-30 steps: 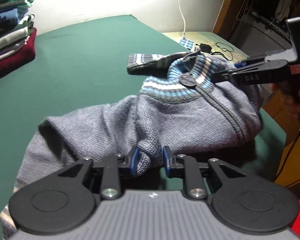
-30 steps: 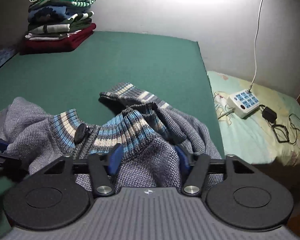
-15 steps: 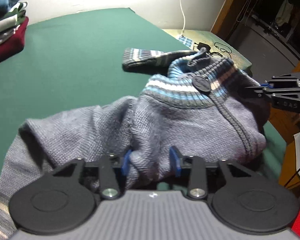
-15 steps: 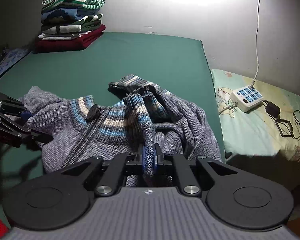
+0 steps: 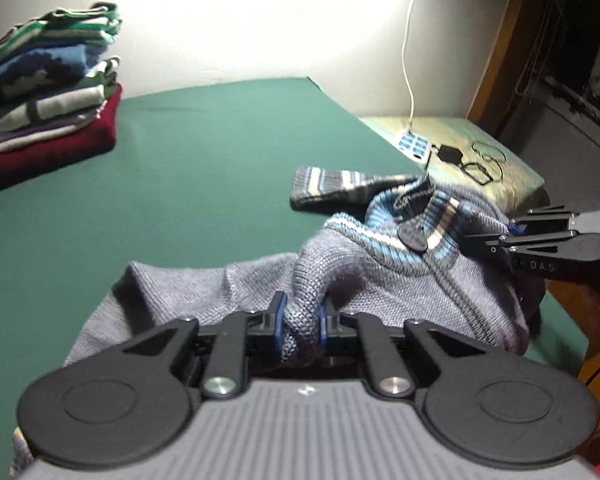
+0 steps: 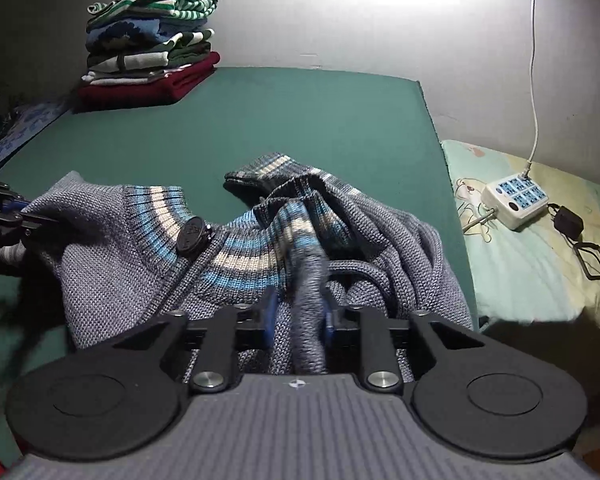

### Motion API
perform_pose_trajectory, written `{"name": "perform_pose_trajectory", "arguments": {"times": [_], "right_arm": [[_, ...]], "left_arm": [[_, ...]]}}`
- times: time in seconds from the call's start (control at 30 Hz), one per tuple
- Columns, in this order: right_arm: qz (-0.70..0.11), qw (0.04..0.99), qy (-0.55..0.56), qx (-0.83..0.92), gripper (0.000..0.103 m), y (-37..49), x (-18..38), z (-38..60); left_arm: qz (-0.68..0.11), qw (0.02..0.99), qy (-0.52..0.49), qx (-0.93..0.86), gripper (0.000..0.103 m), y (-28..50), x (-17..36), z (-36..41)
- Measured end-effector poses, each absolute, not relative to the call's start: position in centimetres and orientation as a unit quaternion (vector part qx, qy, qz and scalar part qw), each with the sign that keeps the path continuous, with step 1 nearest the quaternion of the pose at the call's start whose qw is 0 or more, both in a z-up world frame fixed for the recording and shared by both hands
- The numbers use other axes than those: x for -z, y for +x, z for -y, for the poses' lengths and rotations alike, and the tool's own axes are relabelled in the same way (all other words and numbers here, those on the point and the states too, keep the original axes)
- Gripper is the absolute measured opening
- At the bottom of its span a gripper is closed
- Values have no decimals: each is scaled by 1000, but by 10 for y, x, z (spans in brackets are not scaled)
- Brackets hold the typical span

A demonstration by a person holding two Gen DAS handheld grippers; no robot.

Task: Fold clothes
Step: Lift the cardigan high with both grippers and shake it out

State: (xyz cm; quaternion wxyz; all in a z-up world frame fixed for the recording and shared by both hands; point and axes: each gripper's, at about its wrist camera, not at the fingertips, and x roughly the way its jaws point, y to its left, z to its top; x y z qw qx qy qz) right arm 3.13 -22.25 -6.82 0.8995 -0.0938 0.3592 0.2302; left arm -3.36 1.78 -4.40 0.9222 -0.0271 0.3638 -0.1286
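At 10 o'clock on the green surface (image 6: 308,120), against the wall: a stack of folded clothes (image 6: 148,48), dark red piece at the bottom, green-striped one on top

Left gripper (image 5: 299,322) low at 6 o'clock in its own view, jaws nearly closed, pinching a bunched fold of the grey knitted sweater (image 5: 380,292) between the blue pads (image 5: 278,320)

Sweater crumpled on the near right part of the surface, striped blue-and-cream collar turned up, a dark round button (image 6: 193,236) on the collar band, a striped cuff (image 6: 260,172) lying flat on the green at 12 o'clock from the heap

Right gripper (image 6: 299,316) at 6 o'clock in its own view, jaws drawn in on a raised ridge of the sweater just below the collar, fabric blurred between them; seen from the left wrist at 3 o'clock, black with the letters DAS, its tip at the collar edge

At 2 o'clock, beyond the green edge: a bed sheet with a pale print (image 6: 540,248), a white power strip (image 6: 514,202) with a white cable (image 6: 534,60) running up the wall, a black adapter (image 6: 568,220) beside it
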Motion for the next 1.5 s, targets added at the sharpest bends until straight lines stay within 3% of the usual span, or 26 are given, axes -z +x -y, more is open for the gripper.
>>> {"name": "perform_pose_trajectory", "arguments": {"times": [0.43,0.8,1.2,1.5], "right_arm": [[-210,933,-52,-288,9,6,-24,232],[-102,941,-2,-324,9,11,-116,223],[-39,942,20,-334,8,19,-179,172],[-32,951,7,-307,7,88,-179,122]], "left_arm": [[-261,961,-32,85,11,-67,-52,-33],[-164,986,-25,33,11,-80,-159,-94],[-103,994,9,-30,12,-60,-262,-154],[-133,987,11,-93,13,23,-274,-193]]}}
